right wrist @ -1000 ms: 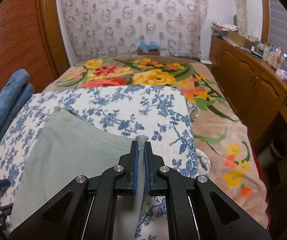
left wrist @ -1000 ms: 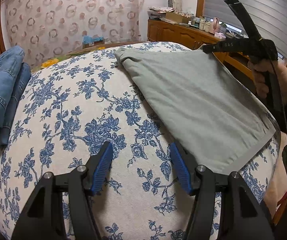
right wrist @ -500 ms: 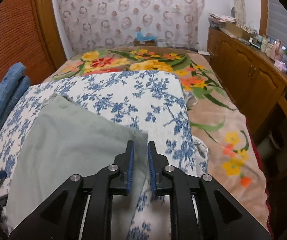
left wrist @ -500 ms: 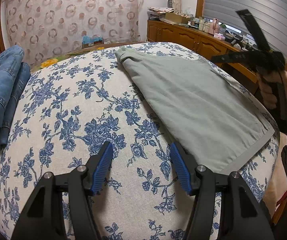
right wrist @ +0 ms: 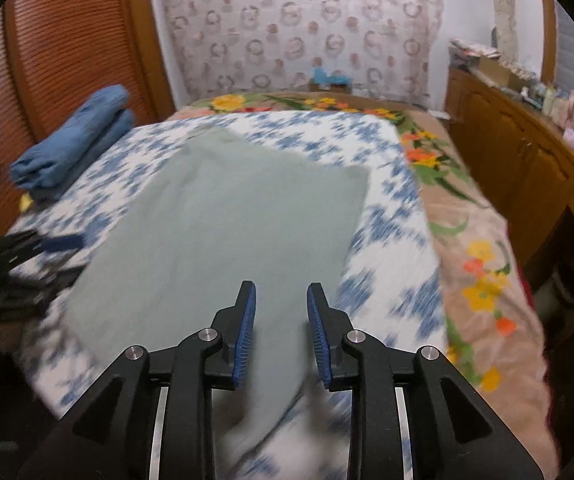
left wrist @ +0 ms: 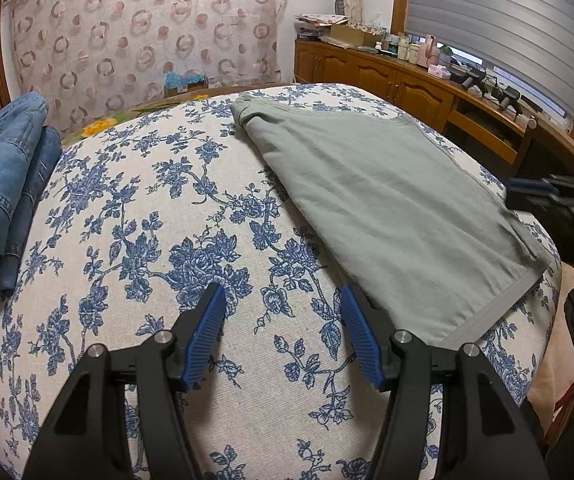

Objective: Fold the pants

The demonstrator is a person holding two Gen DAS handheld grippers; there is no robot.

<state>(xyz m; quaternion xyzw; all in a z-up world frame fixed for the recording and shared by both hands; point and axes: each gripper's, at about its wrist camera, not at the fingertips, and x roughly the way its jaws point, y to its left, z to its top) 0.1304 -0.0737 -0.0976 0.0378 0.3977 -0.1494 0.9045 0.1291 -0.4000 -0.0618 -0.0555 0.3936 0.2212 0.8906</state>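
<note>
So the grey-green folded cotton pants [left wrist: 391, 204] are lying flat on the bed's blue-floral white sheet [left wrist: 159, 208], toward its right side. Left gripper [left wrist: 281, 334] has its blue-padded fingers spread wide, holding nothing, just left of the pants' near corner. Right gripper [right wrist: 279, 334] is spread too, empty, over the pants' near edge. Folded blue denim jeans [left wrist: 3, 184] sit at the far left.

grey-green pants [left wrist: 391, 200], blue-floral white cloth [left wrist: 167, 216]
</note>
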